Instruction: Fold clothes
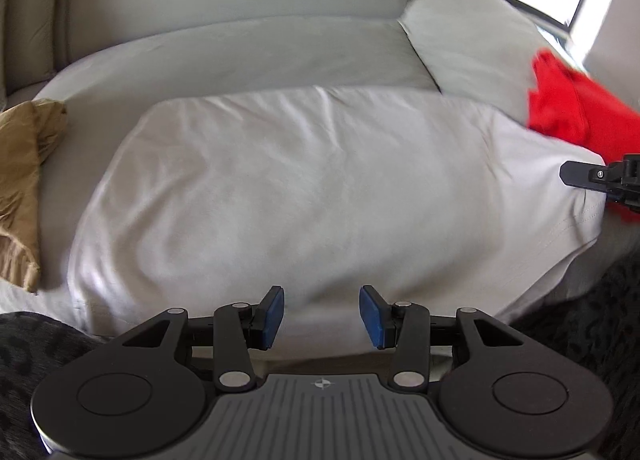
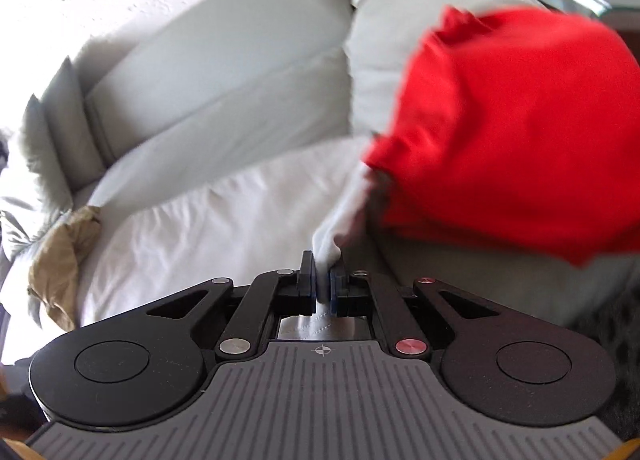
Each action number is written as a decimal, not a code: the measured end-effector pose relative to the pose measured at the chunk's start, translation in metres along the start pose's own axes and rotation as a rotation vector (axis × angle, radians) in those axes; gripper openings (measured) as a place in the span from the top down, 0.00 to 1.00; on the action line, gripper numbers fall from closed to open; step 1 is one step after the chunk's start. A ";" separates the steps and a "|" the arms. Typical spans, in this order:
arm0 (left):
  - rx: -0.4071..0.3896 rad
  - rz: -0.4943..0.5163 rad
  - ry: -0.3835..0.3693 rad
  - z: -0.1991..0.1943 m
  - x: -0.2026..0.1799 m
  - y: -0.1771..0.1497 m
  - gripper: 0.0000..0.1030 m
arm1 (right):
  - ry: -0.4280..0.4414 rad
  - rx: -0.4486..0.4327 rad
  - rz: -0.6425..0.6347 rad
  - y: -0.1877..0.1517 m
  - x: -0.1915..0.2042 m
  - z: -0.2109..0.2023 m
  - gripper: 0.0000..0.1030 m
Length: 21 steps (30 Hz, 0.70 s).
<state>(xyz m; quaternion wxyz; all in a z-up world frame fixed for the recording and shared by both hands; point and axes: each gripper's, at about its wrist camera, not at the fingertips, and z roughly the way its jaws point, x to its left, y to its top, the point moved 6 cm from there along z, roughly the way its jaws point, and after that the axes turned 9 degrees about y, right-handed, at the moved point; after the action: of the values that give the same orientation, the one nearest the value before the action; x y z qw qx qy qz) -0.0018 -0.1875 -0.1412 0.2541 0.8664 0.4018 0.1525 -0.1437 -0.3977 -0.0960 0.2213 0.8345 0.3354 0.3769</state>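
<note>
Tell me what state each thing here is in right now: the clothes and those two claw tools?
White garment: spread flat on the sofa, wrinkled, one edge pinched and lifted.
Red garment: bunched in a heap at the white garment's right end.
Tan garment: crumpled on the left.
Left gripper: open, holding nothing, over the white garment's near edge.
Right gripper: shut on the white garment.

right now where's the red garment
The red garment fills the right side of the right wrist view, heaped at the right end of the sofa, next to the white garment; in the left wrist view it sits at the far right edge.
</note>
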 end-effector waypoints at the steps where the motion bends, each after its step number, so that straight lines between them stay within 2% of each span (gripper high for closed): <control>1: -0.012 -0.026 0.005 -0.003 0.010 0.004 0.59 | 0.006 0.000 -0.017 0.004 0.016 0.010 0.95; 7: -0.092 -0.187 0.081 -0.021 0.082 0.019 0.59 | 0.070 0.020 -0.207 0.016 0.093 0.032 0.95; 11: -0.126 -0.299 0.143 -0.028 0.131 0.025 0.59 | 0.146 0.068 -0.321 0.005 0.153 0.061 0.95; 14: -0.147 -0.356 0.176 -0.035 0.158 0.027 0.59 | 0.218 0.126 -0.384 -0.014 0.197 0.087 0.95; 17: -0.145 -0.379 0.193 -0.036 0.176 0.025 0.58 | 0.258 0.242 -0.406 -0.045 0.223 0.123 0.94; 19: -0.136 -0.394 0.191 -0.034 0.184 0.022 0.58 | 0.242 0.327 -0.402 -0.069 0.227 0.146 0.94; 21: -0.132 -0.410 0.179 -0.032 0.188 0.019 0.58 | 0.218 0.345 -0.411 -0.080 0.225 0.158 0.94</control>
<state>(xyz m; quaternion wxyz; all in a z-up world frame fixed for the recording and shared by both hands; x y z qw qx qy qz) 0.1136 -0.0419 -0.0925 0.2991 0.7313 0.5795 0.1996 0.0582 -0.1980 -0.1356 0.1104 0.7289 0.5784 0.3492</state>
